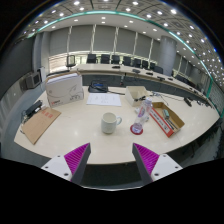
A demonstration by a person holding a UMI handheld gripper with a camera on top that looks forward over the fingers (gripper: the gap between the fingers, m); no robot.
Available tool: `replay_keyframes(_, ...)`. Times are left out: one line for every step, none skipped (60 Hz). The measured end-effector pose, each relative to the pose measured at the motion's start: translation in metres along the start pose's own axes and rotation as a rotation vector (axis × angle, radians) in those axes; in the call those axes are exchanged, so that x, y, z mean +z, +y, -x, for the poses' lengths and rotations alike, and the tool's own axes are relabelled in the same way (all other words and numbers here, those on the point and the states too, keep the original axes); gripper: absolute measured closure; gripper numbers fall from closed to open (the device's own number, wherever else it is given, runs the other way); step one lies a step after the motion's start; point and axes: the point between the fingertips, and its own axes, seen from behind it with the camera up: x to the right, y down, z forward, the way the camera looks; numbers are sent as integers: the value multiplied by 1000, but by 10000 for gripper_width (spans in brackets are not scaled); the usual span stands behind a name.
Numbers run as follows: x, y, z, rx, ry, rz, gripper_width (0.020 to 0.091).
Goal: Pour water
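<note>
A white mug (109, 122) stands on the cream table (80, 130), ahead of my fingers and slightly left of the gap's middle line. Just right of it stands a clear plastic water bottle (145, 110) with a pink cap or lid (137, 128) lying on the table at its foot. My gripper (111, 158) is open, its magenta pads (77, 155) spread wide, nothing between them. Both mug and bottle are well beyond the fingertips.
A white box (64, 89) stands at the left back, a brown flat package (40, 124) at the left front, papers (102, 98) in the middle back, an open cardboard box (166, 118) right of the bottle. Chairs (110, 60) line the far side.
</note>
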Motion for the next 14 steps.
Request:
replay_keyframes(0, 0, 3, -8, 4, -3, 249)
replay_keyframes(-2, -1, 4, -15, 6, -4, 249)
replay_keyframes(-3, -2, 6, -18, 6, -4, 248)
replay_keyframes(-4, -2, 7, -20, 5, -5, 246)
replay_keyframes(-5, -2, 9, -22, 2, -6, 247)
replay_keyframes(-6, -3, 11, -24, 1, -7, 248)
replay_keyframes(-7, -3, 12, -26, 1, -7, 248)
replay_keyframes(-8, -3, 14, -29, 1, -7, 249)
replay_keyframes(-8, -3, 15, -33, 1, -7, 248)
replay_keyframes(-9, -4, 16, -39, 3, -8, 245)
replay_keyframes(-10, -5, 17, -46, 6, -10, 246)
replay_keyframes(-12, -5, 17, -53, 8, -13, 247)
replay_keyframes(-13, -6, 17, -61, 10, -14, 246)
replay_keyframes(-11, -6, 20, -67, 13, -15, 250)
